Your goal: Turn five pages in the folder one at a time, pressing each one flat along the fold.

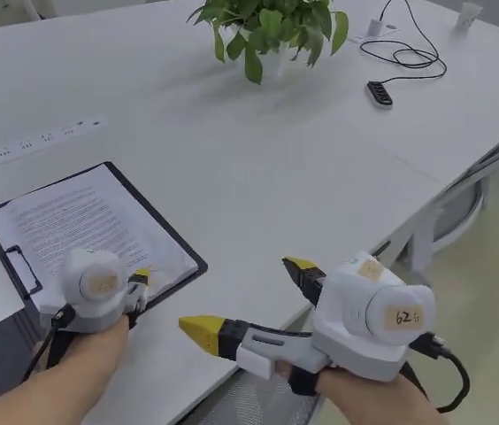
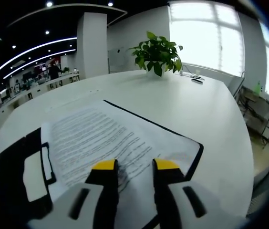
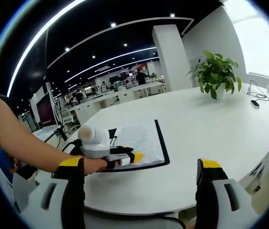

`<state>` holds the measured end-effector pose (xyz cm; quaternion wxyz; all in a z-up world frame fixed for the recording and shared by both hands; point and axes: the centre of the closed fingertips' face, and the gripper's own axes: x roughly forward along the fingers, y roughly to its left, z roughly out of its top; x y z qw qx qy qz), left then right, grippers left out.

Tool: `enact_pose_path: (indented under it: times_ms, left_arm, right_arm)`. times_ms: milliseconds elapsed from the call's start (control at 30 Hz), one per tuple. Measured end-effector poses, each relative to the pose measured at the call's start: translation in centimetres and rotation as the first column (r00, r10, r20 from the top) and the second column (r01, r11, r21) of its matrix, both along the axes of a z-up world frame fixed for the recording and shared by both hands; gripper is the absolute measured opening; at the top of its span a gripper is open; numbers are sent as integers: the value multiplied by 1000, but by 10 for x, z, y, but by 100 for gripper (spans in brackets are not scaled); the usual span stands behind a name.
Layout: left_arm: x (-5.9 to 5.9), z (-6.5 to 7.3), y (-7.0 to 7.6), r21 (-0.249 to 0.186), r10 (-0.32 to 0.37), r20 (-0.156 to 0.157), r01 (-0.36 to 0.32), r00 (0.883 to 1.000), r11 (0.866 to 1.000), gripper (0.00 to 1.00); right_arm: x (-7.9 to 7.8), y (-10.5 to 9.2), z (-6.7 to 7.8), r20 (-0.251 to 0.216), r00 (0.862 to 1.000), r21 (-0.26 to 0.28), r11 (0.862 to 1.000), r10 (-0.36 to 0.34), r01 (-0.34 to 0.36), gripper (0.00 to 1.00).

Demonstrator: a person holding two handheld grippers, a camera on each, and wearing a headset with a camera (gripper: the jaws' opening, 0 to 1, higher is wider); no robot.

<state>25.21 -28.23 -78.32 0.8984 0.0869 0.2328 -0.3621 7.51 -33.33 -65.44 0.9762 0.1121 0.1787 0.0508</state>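
A black folder (image 1: 189, 257) lies open at the near left of the white table, with a printed page (image 1: 81, 221) on top and a clip (image 1: 19, 270) at its left. My left gripper (image 1: 143, 279) hovers low over the page's near right corner. Its yellow-tipped jaws (image 2: 135, 165) stand a little apart with printed paper (image 2: 106, 138) showing between them. My right gripper (image 1: 249, 297) is wide open off the table's near edge, right of the folder, holding nothing. In the right gripper view the jaws (image 3: 140, 164) frame the folder (image 3: 162, 143) and the left gripper (image 3: 133, 156).
A potted plant (image 1: 267, 31) stands at the far middle, with a power strip (image 1: 379, 94) and cable to its right. Sockets (image 1: 28, 142) are set into the table beyond the folder. A chair (image 1: 462, 212) stands past the table's right edge.
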Motion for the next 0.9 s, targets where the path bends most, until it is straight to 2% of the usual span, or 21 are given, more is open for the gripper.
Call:
enact_pose_path:
  times_ms: [233, 300, 333, 367, 467, 567, 767, 833, 900]
  left_arm:
    - [-1, 2, 0, -2, 1, 6, -1, 1000, 1000, 21]
    - [0, 1, 3, -8, 11, 5, -11, 1000, 1000, 11]
    - [0, 1, 3, -12, 10, 4, -10, 1000, 1000, 11]
    - [0, 2, 2, -5, 2, 14, -2, 1000, 1000, 10]
    - [3, 1, 5, -12, 15, 3, -15, 1000, 1000, 5]
    - [2, 1, 5, -8, 1, 5, -1, 1000, 1000, 4]
    - [1, 2, 5, -30, 15, -17, -15, 1000, 999, 3]
    - [1, 1, 5, -34, 16, -23, -17, 1000, 999, 3]
    - [1, 1, 5, -35, 15, -28, -16, 999, 999, 3]
  right_arm:
    - [8, -2, 3, -20, 1000, -10, 1000, 7, -7, 94]
    - [12, -5, 6, -22, 1000, -27, 1000, 5, -6, 93]
    - [13, -6, 6, -26, 1000, -32, 999, 6, -7, 92]
    - [16, -9, 7, -28, 1000, -35, 999, 5, -6, 91]
    - [26, -15, 4, -63, 998, -40, 999, -5, 2, 87]
    - [42, -15, 5, -66, 998, -30, 1000, 4, -6, 84]
    - [79, -3, -9, -133, 990, 10, 999, 55, -54, 69]
    - [88, 1, -20, -165, 984, 37, 998, 65, -59, 62]
    - [96, 2, -31, -183, 981, 41, 997, 65, -58, 57]
